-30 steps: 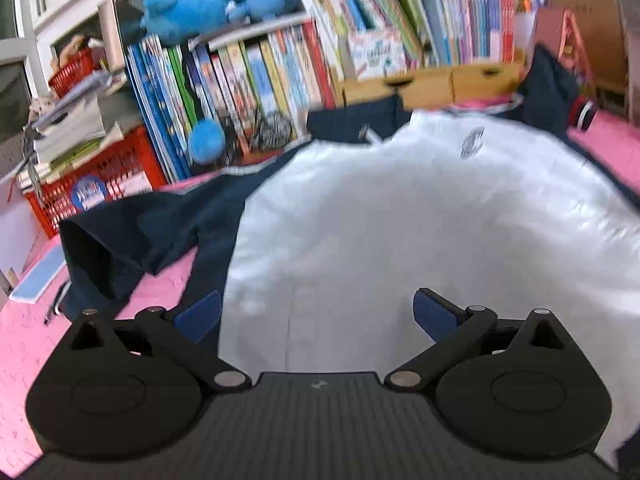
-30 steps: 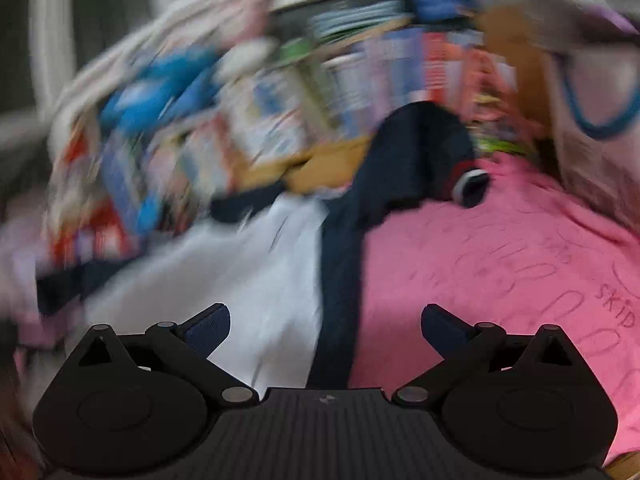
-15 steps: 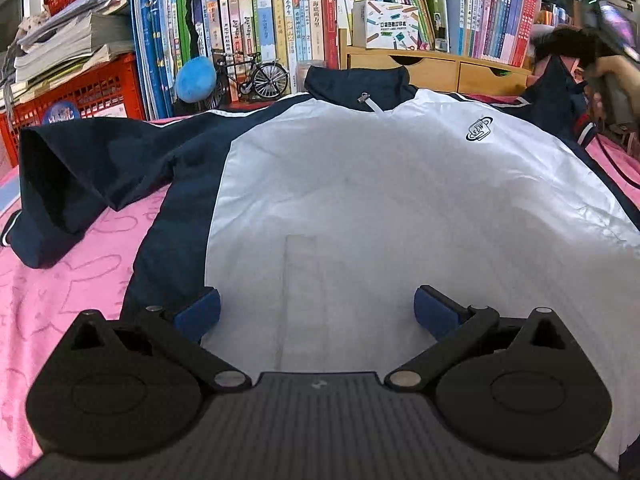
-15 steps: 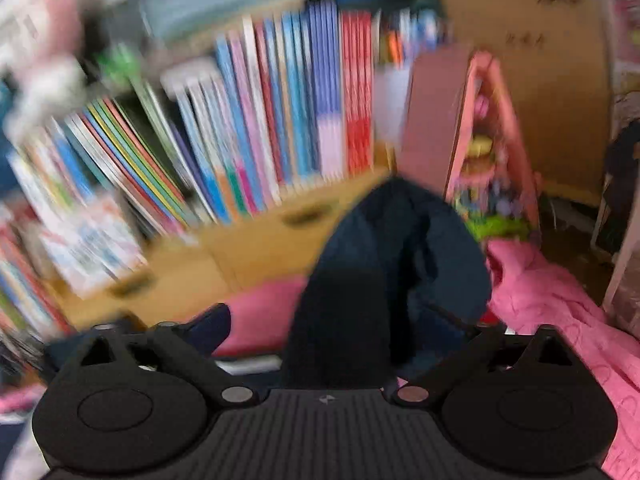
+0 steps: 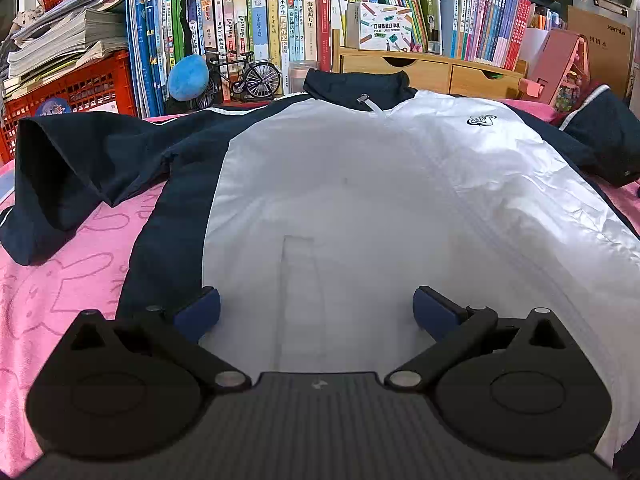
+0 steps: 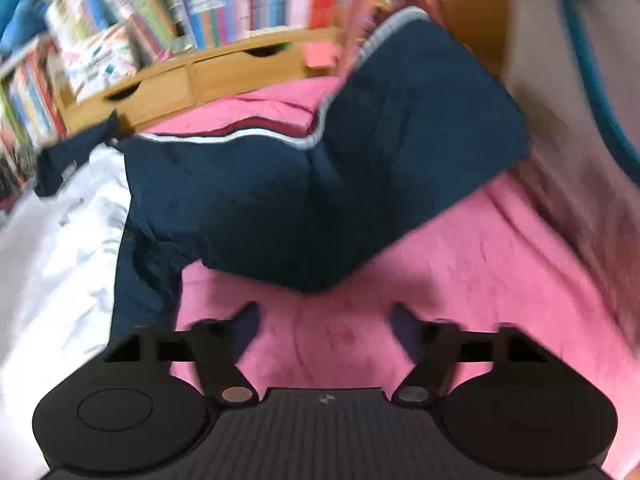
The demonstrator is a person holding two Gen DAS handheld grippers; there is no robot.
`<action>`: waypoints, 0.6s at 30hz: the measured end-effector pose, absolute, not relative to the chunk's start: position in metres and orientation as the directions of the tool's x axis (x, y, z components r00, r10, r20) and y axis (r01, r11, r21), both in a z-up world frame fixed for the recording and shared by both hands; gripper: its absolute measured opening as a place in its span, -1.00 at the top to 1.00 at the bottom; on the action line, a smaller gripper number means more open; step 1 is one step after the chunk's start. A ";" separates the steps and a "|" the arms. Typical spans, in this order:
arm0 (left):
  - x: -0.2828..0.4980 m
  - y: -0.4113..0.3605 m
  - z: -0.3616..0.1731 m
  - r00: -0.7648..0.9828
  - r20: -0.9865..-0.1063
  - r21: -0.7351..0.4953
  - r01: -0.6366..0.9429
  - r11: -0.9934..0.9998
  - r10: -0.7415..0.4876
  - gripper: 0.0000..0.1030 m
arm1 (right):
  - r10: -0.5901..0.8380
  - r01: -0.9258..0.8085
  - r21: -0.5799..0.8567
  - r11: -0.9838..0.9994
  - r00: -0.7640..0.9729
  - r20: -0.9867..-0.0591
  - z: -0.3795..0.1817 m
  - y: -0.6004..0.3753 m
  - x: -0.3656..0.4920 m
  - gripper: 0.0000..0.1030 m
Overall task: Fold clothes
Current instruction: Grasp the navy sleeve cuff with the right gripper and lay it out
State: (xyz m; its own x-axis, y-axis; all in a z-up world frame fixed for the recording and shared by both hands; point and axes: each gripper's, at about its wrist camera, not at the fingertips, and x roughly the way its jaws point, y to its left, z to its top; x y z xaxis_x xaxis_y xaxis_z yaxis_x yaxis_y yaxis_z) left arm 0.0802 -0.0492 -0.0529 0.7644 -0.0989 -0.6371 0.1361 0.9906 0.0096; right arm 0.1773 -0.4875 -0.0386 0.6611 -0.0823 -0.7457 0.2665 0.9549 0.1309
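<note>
A navy and white zip jacket lies face up on a pink blanket, collar toward a bookshelf at the far side and hem toward the viewer, so its long axis runs straight away from both grippers.

Furthest left, the jacket's left-side sleeve lies rumpled and doubled over on the blanket, up and to the left of the left gripper. That gripper hovers over the white front panel near the hem, its jaws spread wide and holding nothing.

Moving right, the right-side sleeve lies bent across the blanket, its striped edge toward the shelf. In the blurred right wrist view it sits directly ahead of the right gripper, just beyond the fingertips. This gripper's jaws are also apart and empty, with bare blanket between them.

Judging from this, the right gripper is the nearer one to a sleeve, which would likely fold inward, leftward across the chest.
</note>
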 end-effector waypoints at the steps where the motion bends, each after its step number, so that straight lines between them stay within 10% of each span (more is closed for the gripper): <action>1: 0.080 -0.049 -0.053 0.764 -0.637 0.010 0.136 0.991 -0.099 -1.00 | -0.091 0.298 0.167 0.940 0.690 -0.718 -0.033 -0.497 0.169 -0.77; 2: 0.080 -0.049 -0.053 0.764 -0.637 0.010 0.136 0.991 -0.098 -1.00 | -0.109 0.336 0.209 0.918 0.723 -0.683 -0.029 -0.508 0.163 -1.00; 13: 0.081 -0.051 -0.053 0.764 -0.639 0.014 0.132 0.991 -0.093 -1.00 | -0.392 0.678 0.371 0.635 0.696 -0.601 -0.069 -0.578 0.208 -0.94; 15: 0.081 -0.051 -0.053 0.764 -0.638 0.013 0.132 0.991 -0.093 -1.00 | -0.383 0.626 0.305 0.717 0.720 -0.579 -0.069 -0.567 0.221 0.10; 18: 0.081 -0.051 -0.053 0.765 -0.637 0.010 0.134 0.991 -0.097 -1.00 | -0.539 0.601 -0.022 0.799 0.698 -0.471 -0.061 -0.522 0.229 0.47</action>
